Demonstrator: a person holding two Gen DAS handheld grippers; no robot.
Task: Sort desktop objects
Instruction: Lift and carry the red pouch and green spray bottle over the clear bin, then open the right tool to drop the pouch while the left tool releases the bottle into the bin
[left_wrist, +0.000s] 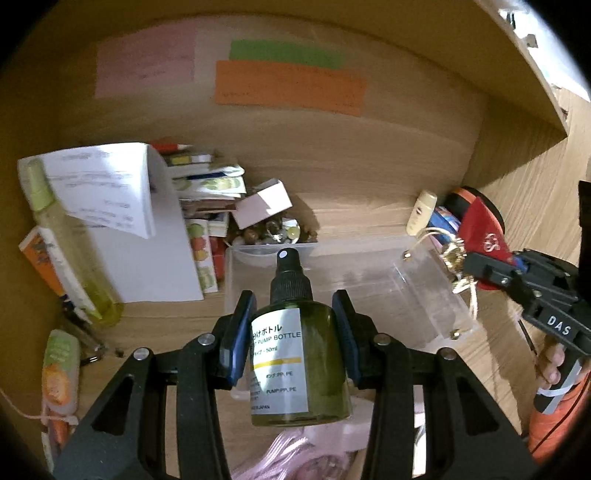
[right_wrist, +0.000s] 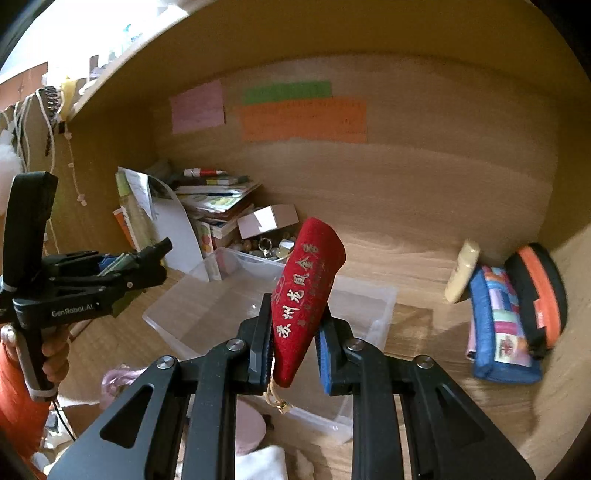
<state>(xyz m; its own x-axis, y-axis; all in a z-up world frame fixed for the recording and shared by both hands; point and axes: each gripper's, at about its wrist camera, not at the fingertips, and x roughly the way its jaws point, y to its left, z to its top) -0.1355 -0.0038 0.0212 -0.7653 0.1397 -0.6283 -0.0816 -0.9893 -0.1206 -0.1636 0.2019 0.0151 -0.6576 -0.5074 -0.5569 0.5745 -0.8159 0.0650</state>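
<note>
The left claw (left_wrist: 293, 332) grips a green pump bottle (left_wrist: 299, 362) between its blue pads, at the lower centre of the left wrist view; the black spray head points up the frame toward the clear plastic bin (left_wrist: 332, 280) that sits on the desk (left_wrist: 369, 206) just beyond it. The right claw (right_wrist: 293, 347) is closed on the narrow end of a red velvet pouch (right_wrist: 306, 295) at the centre of the right wrist view, with the gold cord and clasp hanging below the pads; the pouch hangs above the same bin (right_wrist: 207, 306). The step in hand appears to be placement of both items into sorted positions. Carry out one placement at a time to keep the two tools apart over the bin. Lower the bottle until its base is near the bin floor before opening the pads, since a round bottle is likely to roll if dropped. Keep the cord of the pouch away from the bin rim, where it could snag. Avoid the book stack (right_wrist: 218, 206) and the open tray of beads (right_wrist: 266, 251) behind the bin, at centre left, and the blue patchwork case (right_wrist: 498, 325) at the right.
</note>
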